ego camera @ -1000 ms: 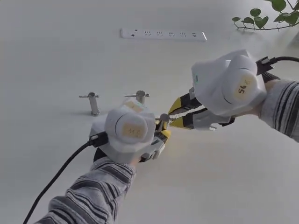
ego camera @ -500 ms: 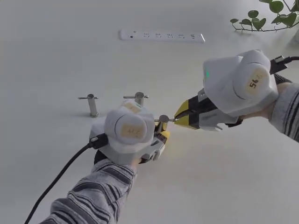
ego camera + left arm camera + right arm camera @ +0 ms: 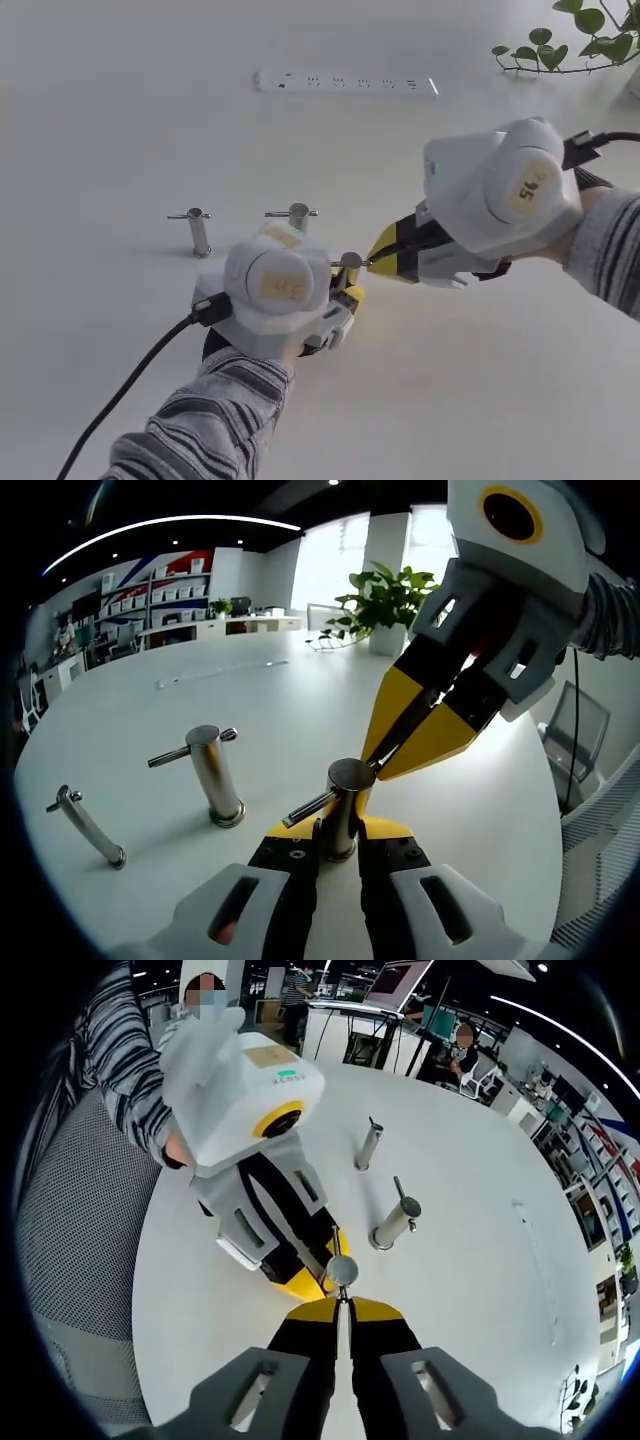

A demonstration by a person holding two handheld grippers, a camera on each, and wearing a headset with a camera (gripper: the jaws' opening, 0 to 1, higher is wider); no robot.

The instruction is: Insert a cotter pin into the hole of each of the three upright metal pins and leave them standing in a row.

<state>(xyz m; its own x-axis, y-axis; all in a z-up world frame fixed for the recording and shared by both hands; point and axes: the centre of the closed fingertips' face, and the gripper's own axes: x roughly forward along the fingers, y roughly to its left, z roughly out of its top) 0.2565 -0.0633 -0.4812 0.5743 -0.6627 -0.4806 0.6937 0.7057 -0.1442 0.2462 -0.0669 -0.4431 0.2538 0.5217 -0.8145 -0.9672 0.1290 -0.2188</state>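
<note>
My left gripper (image 3: 347, 291) is shut on the lower shaft of the near metal pin (image 3: 350, 262), which it holds upright on the table. A thin cotter pin (image 3: 308, 807) runs through the hole under that pin's head, its end sticking out on the far side. My right gripper (image 3: 376, 262) is shut on the cotter pin's other end, yellow tips right against the pin's head (image 3: 342, 1269). Two more metal pins (image 3: 198, 231) (image 3: 298, 214) stand upright behind, each with a cotter pin through its top. They also appear in the left gripper view (image 3: 214, 776) (image 3: 86, 826).
A white power strip (image 3: 346, 82) lies at the far side of the white table (image 3: 450, 400). Leaves of a plant (image 3: 575, 35) reach in at the far right. A black cable (image 3: 130, 375) trails from my left gripper toward me.
My right gripper has moved down and left to the near pin's head, its jaws closing together on the cotter pin. The left gripper and the two back pins have stayed put.
</note>
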